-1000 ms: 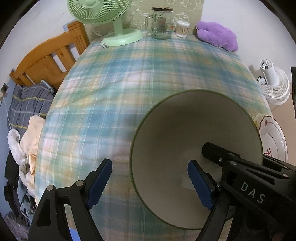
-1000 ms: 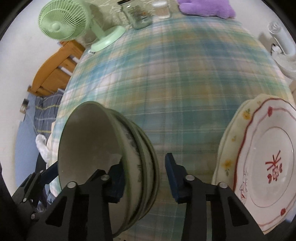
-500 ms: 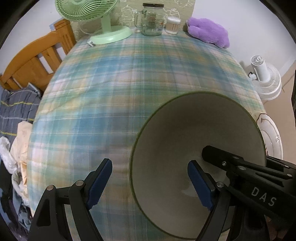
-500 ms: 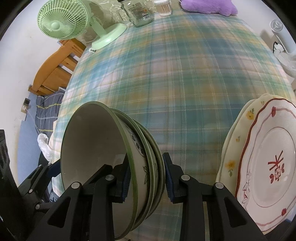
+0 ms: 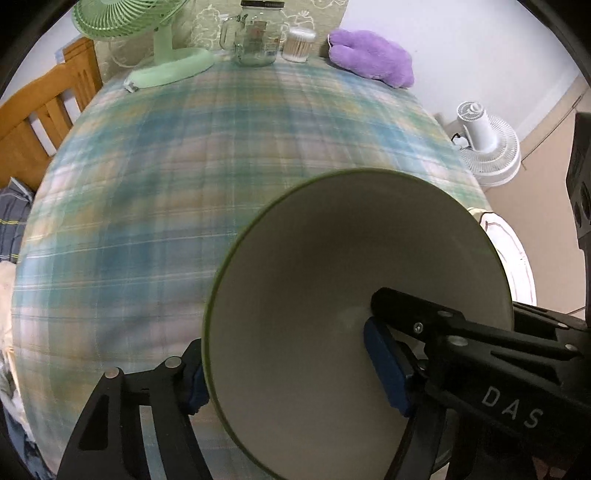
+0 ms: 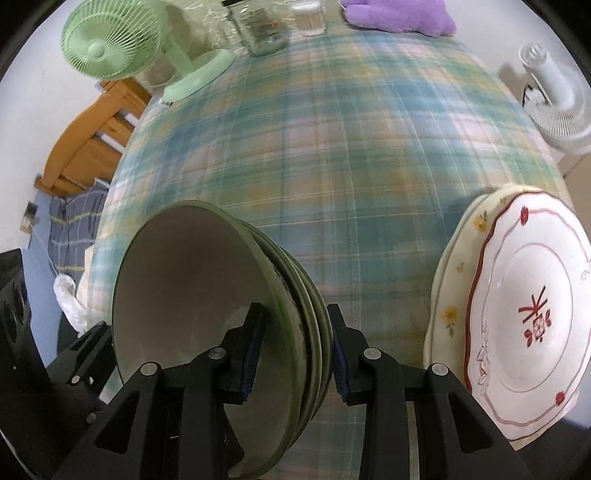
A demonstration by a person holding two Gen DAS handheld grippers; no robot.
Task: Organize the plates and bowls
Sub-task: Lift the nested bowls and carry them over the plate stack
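Here the stack of green-rimmed bowls (image 6: 207, 317) sat at lower left of the right wrist view, on the plaid tablecloth (image 6: 332, 155). Three or four nested rims showed along its right edge; exact count unclear. The right gripper (image 6: 295, 350) straddled that edge: one blue pad inside the top bowl, the other outside the stack, both pressed against the walls, so it was clamped on the stack of green-rimmed bowls.

In the left wrist view the top bowl (image 5: 332, 266) filled the lower right of the frame, its cream interior facing the camera. The left gripper (image 5: 291, 373) spanned the near wall, with its right pad (image 5: 384, 365) inside the bowl and its left pad at the outer rim. Its jaws had just been closing with the bowl wall between them. The left pad seemed to touch the rim; the inner pad's contact could not be judged, so no firm grip was confirmed.

Stacked plates (image 6: 524, 325) lay at the right edge of the right wrist view, a red-trimmed one on top of a yellow-flowered one, apart from the bowls.

Across the top of that frame stood a green desk fan (image 6: 110, 44), a glass jar (image 6: 264, 27), a cotton-swab container (image 6: 308, 18) and a purple plush toy (image 6: 399, 14). A white floor fan (image 6: 554, 110) sat at upper right, off the table.
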